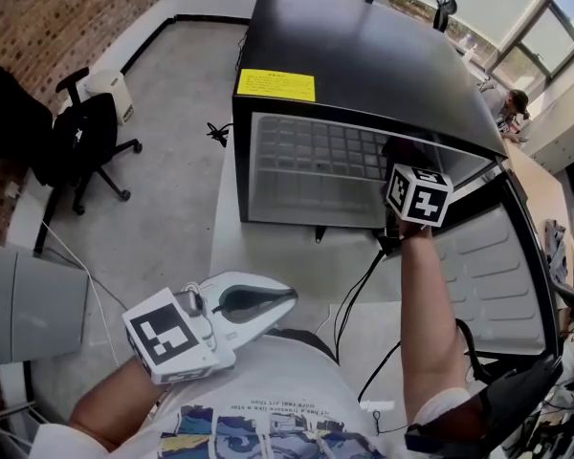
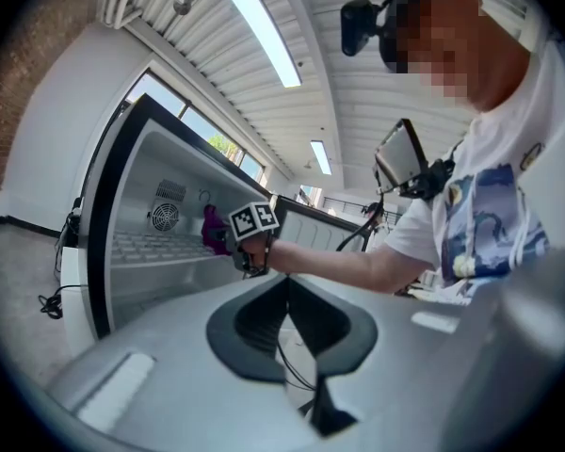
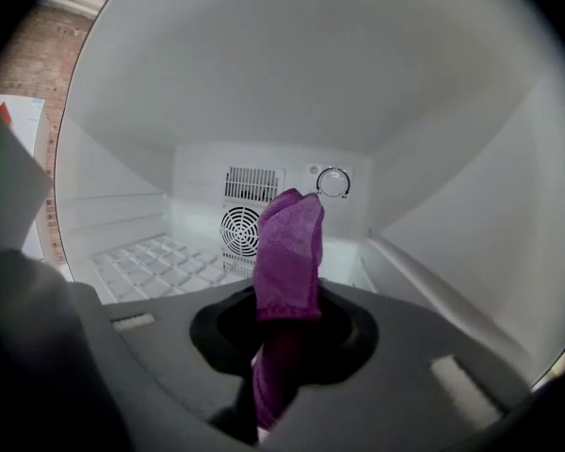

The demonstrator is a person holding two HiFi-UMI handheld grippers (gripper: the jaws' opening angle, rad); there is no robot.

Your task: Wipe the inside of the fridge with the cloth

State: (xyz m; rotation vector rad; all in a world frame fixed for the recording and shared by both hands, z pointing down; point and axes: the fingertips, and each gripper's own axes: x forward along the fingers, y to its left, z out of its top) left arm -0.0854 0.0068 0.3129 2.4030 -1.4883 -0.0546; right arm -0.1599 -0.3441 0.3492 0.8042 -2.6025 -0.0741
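My left gripper (image 1: 268, 302) hangs low by my torso, angled toward my right, with its jaws pressed together and nothing between them. My left forearm (image 1: 105, 404) is bent in close beside me. My right arm (image 1: 429, 314) is stretched straight ahead, and my right gripper (image 3: 284, 342) has its jaws clamped on the cloth (image 3: 290, 243).

One fridge (image 1: 364, 65); one purple cloth (image 3: 287, 252); two grippers, the left gripper (image 2: 287, 347) and the right gripper (image 3: 282, 347); one office chair (image 1: 86, 142); one yellow label (image 1: 275, 85); one wire shelf (image 1: 316, 156); inside, one dial (image 3: 332, 183) and one fan grille (image 3: 238, 229).
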